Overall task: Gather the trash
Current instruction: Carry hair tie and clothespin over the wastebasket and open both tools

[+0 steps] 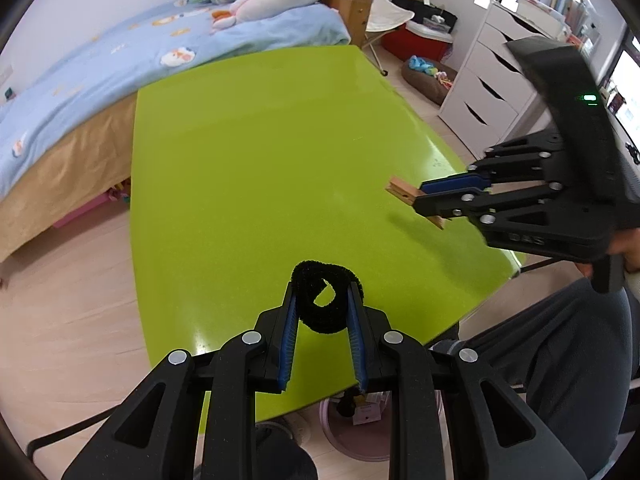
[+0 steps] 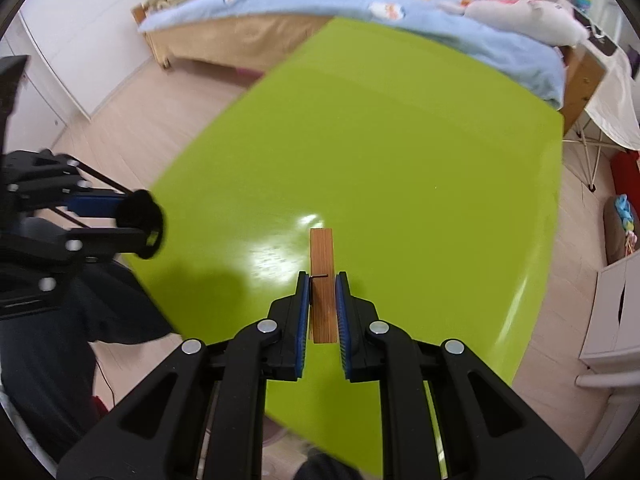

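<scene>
Pinching a soft, feather-light black velcro loop [image 1: 325, 303] at lower centre, the left gripper [image 1: 322, 300] squashes it easily; the right gripper [image 2: 322, 300] clamps a stiff wooden clothespin [image 2: 322, 280] mid-length above the green worktop [image 1: 256, 152].

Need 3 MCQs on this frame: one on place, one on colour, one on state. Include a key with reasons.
1. Where is the wooden clothespin?
A. lying on the table
B. between the right claw's fingers
C. on the bed

2. What colour is the table top?
A. white
B. lime green
C. red

3. What state is the left claw in?
A. wide open and empty
B. shut on the black fuzzy loop
C. out of view

Key: 1 B, the pads flank it above the table. 2 B, seen in both views. 3 B, the loop sits squeezed between the pads.
</scene>
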Motion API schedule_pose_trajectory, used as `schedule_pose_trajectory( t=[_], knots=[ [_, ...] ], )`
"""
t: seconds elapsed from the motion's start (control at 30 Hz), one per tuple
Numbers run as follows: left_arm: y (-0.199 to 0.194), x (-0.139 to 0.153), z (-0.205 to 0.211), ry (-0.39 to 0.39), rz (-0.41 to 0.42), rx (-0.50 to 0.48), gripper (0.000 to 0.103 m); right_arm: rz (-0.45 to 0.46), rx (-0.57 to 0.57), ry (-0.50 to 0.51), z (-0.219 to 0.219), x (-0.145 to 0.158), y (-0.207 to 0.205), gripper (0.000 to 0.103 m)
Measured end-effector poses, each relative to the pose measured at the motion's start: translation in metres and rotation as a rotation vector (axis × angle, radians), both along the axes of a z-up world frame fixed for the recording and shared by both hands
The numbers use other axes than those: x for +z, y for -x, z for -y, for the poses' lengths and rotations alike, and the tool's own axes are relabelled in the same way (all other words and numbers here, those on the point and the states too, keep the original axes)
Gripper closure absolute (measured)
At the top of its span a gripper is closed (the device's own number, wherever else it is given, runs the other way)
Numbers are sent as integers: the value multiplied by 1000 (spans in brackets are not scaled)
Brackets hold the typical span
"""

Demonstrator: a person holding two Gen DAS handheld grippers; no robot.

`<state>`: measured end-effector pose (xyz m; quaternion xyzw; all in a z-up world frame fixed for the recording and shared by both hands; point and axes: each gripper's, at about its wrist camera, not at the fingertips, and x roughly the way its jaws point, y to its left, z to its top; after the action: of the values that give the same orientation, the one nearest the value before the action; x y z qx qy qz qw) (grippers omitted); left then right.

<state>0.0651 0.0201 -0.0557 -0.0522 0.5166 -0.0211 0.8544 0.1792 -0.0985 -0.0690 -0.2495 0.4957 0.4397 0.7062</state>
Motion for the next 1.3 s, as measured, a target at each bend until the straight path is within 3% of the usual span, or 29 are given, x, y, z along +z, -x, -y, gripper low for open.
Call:
schedule_pose_trajectory(
  t=[0.4, 0.63, 1.0, 1.3],
  knots=[
    [55, 29, 29, -43, 80, -29, 80, 53, -64, -136, 57, 56, 86, 90],
    [89, 38, 44, -32, 113, -33, 80, 54, -80, -179, 85, 71, 124, 90],
    [133, 43, 54, 28, 131, -40, 81, -13, -74, -187, 101, 58, 164, 90],
    [140, 40, 50, 30, 126, -29, 81, -47, -55, -197, 94, 49, 168, 89]
  ],
)
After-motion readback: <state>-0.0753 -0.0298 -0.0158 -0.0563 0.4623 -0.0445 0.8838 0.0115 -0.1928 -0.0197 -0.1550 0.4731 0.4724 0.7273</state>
